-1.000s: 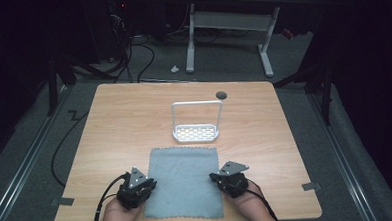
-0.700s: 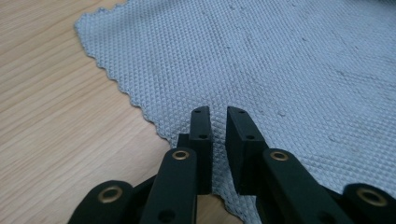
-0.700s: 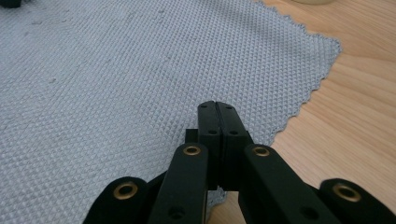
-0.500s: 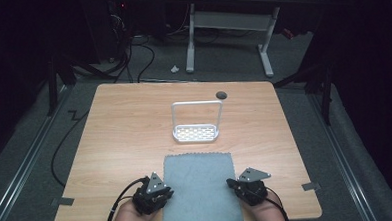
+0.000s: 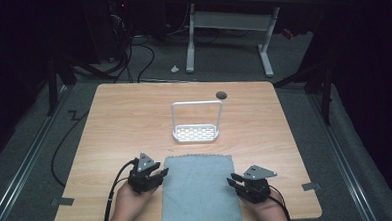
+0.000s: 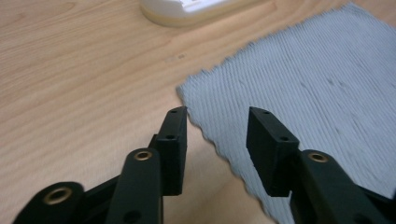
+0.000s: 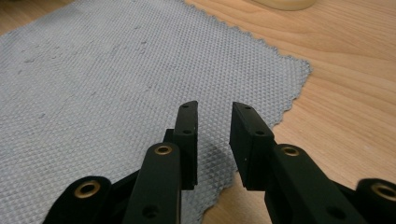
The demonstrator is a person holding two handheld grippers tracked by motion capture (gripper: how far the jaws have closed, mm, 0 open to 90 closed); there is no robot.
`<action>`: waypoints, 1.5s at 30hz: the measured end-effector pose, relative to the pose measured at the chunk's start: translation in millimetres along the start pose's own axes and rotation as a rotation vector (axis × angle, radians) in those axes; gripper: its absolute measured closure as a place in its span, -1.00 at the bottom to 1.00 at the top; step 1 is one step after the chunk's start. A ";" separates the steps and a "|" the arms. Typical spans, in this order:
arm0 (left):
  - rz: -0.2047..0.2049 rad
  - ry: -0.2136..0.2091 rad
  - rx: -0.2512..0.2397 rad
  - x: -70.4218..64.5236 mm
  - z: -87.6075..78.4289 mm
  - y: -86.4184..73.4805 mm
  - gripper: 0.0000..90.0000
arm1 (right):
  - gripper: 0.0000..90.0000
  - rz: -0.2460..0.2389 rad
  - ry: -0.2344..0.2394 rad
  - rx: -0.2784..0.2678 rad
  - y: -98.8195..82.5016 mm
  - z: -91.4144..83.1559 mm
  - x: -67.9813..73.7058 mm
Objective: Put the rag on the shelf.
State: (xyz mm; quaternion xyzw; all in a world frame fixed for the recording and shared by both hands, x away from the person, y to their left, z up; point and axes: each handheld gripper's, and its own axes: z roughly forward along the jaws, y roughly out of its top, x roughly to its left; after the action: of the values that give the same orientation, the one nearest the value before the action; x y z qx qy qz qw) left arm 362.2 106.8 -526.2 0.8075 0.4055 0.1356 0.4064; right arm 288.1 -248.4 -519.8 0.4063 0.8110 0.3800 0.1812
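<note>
The grey cloth lies flat on the desk, just in front of the white rack, with its near edge hanging over the person's side of the desk. The left claw sits at the cloth's left edge and the right claw at its right edge, both on the side away from the rack. Both claws have just been opening and now stand released: the left gripper view shows the jaws parted over the scalloped cloth edge, and the right gripper view shows them parted above the cloth's weave, with no fabric pinched in either. The step in hand appears to be laying the cloth out (or re-gripping it for a fold). To do it well, lift each claw clear of the cloth before moving sideways, so that the fabric is not dragged or wrinkled. For a new grip, seat each pair of pads fully over a corner and work both sides at matching distance from the rack.
</note>
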 end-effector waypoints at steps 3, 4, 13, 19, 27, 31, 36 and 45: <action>-0.013 0.024 0.003 3.2 11.8 7.8 0.36 | 0.59 0.015 -0.013 -0.014 -0.6 -0.6 -3.7; -0.005 0.038 0.000 2.7 14.0 10.0 0.39 | 0.58 0.020 -0.017 -0.016 -0.9 -0.9 -4.1; -0.029 0.037 0.013 2.4 24.1 12.1 0.64 | 0.43 0.063 -0.049 -0.043 -0.7 2.5 -10.3; -0.008 0.051 0.009 -0.5 25.6 11.9 0.75 | 0.41 0.096 -0.111 -0.036 14.0 15.8 -17.4; 0.026 0.058 0.011 -3.3 25.8 11.4 0.84 | 0.38 0.133 -0.137 0.020 37.8 45.4 -38.9; 0.007 0.042 0.011 -0.9 25.8 11.7 0.90 | 0.39 0.118 -0.139 0.026 38.6 49.5 -41.2; -0.029 0.018 0.008 2.5 25.7 11.5 0.91 | 0.42 0.103 -0.158 0.061 36.6 55.0 -38.8; -0.062 0.000 0.007 5.7 25.8 11.4 0.93 | 0.65 0.104 -0.142 0.050 35.4 55.2 -37.7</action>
State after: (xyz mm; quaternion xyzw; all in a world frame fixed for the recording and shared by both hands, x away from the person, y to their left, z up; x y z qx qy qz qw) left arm 386.2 93.1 -534.5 0.7960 0.4306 0.1215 0.4077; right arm 362.6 -239.0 -529.0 0.4783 0.7829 0.3389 0.2082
